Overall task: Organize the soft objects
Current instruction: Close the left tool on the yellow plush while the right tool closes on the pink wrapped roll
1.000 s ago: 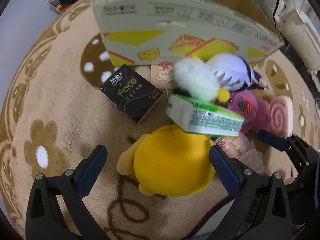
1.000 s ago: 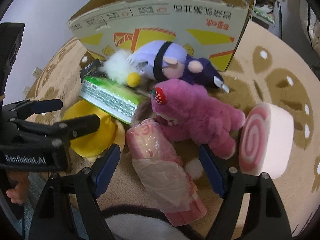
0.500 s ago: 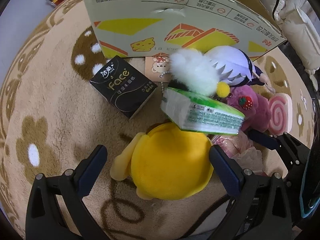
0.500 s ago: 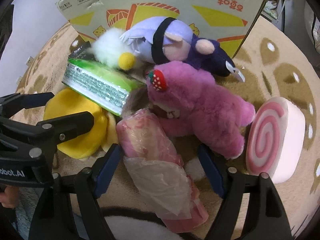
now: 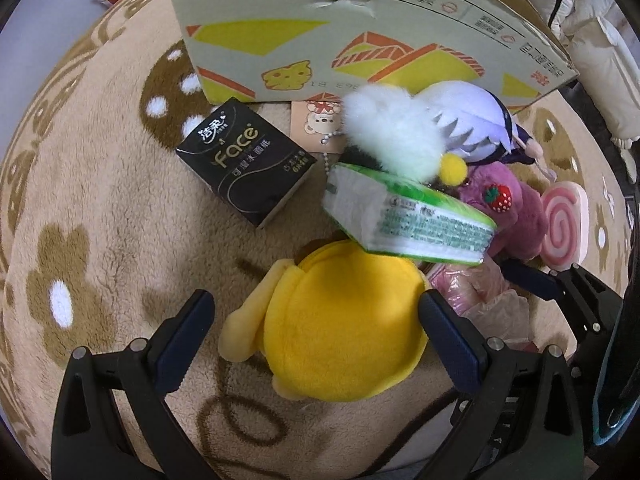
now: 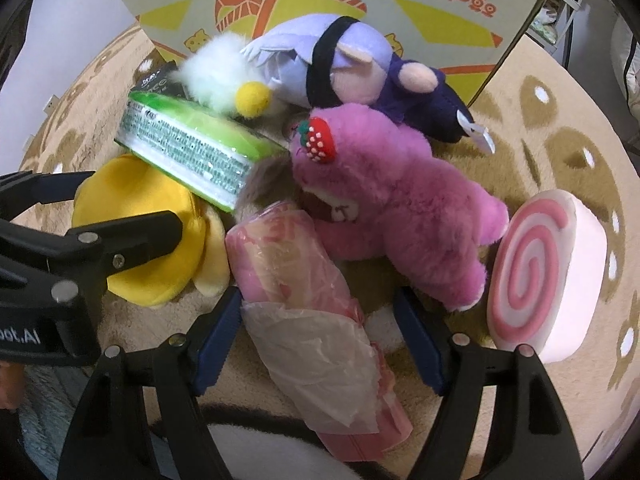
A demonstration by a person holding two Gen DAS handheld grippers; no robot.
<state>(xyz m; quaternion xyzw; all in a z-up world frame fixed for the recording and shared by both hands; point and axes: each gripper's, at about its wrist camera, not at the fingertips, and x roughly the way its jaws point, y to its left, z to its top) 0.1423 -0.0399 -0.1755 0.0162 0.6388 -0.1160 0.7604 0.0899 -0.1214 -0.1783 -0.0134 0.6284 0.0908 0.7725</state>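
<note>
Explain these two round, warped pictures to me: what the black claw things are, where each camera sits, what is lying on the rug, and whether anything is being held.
There is no robot here. A person holds a hand-operated gripper in each hand, and each gripper carries a fisheye camera looking forward along its two fingers, which is why the pictures look bent.

In the left wrist view, the left gripper has its jaws open around a yellow plush without closing on it. In the right wrist view, the right gripper is also open, on either side of a pink plastic-wrapped roll.

Nothing is held yet.

On the patterned rug lie a green tissue pack, a black tissue pack, a pink bear plush, a purple-hooded doll, a white fluffy toy and a swirl cushion. A cardboard box stands behind them.
</note>
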